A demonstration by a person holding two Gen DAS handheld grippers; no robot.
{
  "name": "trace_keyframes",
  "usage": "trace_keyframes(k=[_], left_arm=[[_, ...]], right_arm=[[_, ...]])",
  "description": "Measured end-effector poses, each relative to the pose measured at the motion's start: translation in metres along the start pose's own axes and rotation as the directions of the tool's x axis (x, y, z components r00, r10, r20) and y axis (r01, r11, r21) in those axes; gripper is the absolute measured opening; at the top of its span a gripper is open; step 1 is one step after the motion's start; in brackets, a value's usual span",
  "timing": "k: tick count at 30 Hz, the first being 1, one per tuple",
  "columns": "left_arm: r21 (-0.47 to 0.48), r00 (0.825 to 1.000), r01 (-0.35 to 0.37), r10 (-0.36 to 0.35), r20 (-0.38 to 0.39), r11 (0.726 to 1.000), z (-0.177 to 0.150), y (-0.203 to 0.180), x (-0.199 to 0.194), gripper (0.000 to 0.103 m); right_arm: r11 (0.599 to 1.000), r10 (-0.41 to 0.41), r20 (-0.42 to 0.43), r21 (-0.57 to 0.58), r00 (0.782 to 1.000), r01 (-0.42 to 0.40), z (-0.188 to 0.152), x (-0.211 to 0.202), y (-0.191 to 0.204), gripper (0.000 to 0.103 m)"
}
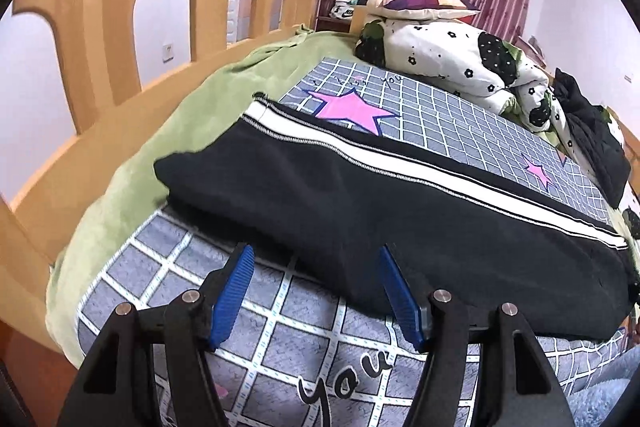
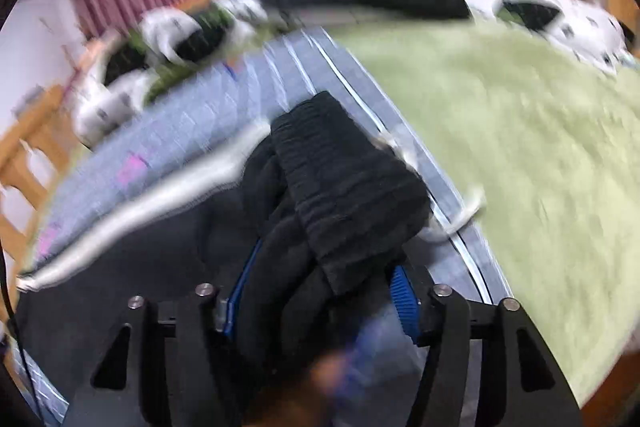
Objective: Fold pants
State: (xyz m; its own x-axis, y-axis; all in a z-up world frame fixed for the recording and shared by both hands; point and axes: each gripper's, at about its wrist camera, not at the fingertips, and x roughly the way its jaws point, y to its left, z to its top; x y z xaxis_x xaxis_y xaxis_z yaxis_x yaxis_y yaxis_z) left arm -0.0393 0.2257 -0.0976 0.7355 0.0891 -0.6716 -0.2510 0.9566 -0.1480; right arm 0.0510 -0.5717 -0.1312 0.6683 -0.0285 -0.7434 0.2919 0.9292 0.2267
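Bedroom w/ a wooden bed [image 1: 100,39], grid sheet [image 1: 280,327]. Black pants [image 1: 360,211] lie lengthwise, legs apparently stacked already. Left gripper [image 1: 316,291] spread wide, empty, just short of the pants. Right gripper [image 2: 320,291] clamps the ribbed end, blurry; cross-folds prob. left.

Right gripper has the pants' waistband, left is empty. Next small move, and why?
Probably carry the right gripper, shut on the bunched waistband, across toward the far leg end. The pants lie long and unfolded on the grid sheet; the left gripper is open, short of them.

both wrist views look low along the bed [image 1: 120,187], sharing the pants [image 1: 360,207].
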Motion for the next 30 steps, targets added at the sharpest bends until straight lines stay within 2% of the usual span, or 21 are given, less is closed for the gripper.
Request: trace_keyframes(k=[2,3,6,9,13,15,18,20,25,26,27,28,29,30], left_arm=[[0.006,1.000,-0.001,0.001,-0.008,1.000,0.010,0.000,0.005,0.063],[0.009,1.000,0.001,-0.001,-0.011,1.000,0.014,0.001,0.007,0.063],[0.021,1.000,0.007,-0.007,-0.012,1.000,0.035,0.001,0.020,0.063],[0.025,0.998,-0.043,0.044,-0.042,0.999,0.051,0.005,0.038,0.063],[-0.099,0.995,0.079,-0.085,-0.060,0.992,0.035,0.032,0.036,0.063],[-0.142,0.989,0.121,-0.131,-0.064,0.982,0.018,0.045,0.034,0.063],[-0.181,0.982,0.131,-0.153,-0.111,0.975,-0.007,0.054,0.046,0.063],[-0.235,0.974,0.161,-0.193,-0.120,0.959,-0.014,0.059,0.056,0.063],[-0.367,0.961,0.209,-0.259,-0.092,0.906,0.002,0.067,0.088,0.063],[-0.396,0.962,0.193,-0.253,-0.104,0.898,0.007,0.072,0.096,0.053],[-0.421,0.964,0.171,-0.240,-0.115,0.891,0.013,0.077,0.103,0.025],[-0.426,0.965,0.160,-0.231,-0.122,0.891,0.017,0.081,0.107,0.014],[-0.417,0.966,0.165,-0.231,-0.115,0.894,0.023,0.084,0.106,0.011],[-0.395,0.969,0.193,-0.238,-0.067,0.898,0.028,0.084,0.098,0.011]], right_arm=[[1.000,-0.007,0.042,-0.013,0.999,0.008,-0.014,-0.014,-0.004,0.068],[0.997,-0.067,0.062,-0.034,0.996,0.069,-0.019,-0.024,-0.002,0.069],[0.987,-0.113,0.095,-0.101,0.989,0.123,-0.019,-0.042,0.013,0.069],[0.974,-0.155,0.122,-0.147,0.980,0.173,-0.010,-0.057,0.032,0.069],[0.966,-0.178,0.181,-0.155,0.967,0.207,0.000,-0.077,0.054,0.069],[0.971,-0.171,0.208,-0.130,0.963,0.201,0.008,-0.083,0.067,0.069],[0.985,-0.120,0.221,-0.095,0.968,0.144,0.017,-0.083,0.080,0.069],[0.989,-0.095,0.214,-0.090,0.972,0.116,0.020,-0.077,0.092,0.069],[0.990,-0.030,0.165,-0.127,0.986,0.052,0.021,-0.052,0.139,0.069],[0.990,-0.021,0.157,-0.134,0.987,0.042,0.019,-0.048,0.146,0.069],[0.989,-0.013,0.143,-0.143,0.990,0.034,0.017,-0.044,0.155,0.069],[0.988,-0.005,0.129,-0.153,0.992,0.024,0.014,-0.041,0.162,0.069],[0.986,0.008,0.118,-0.167,0.993,0.012,0.011,-0.038,0.170,0.069],[0.984,0.017,0.118,-0.180,0.993,0.005,0.007,-0.038,0.176,0.069]])
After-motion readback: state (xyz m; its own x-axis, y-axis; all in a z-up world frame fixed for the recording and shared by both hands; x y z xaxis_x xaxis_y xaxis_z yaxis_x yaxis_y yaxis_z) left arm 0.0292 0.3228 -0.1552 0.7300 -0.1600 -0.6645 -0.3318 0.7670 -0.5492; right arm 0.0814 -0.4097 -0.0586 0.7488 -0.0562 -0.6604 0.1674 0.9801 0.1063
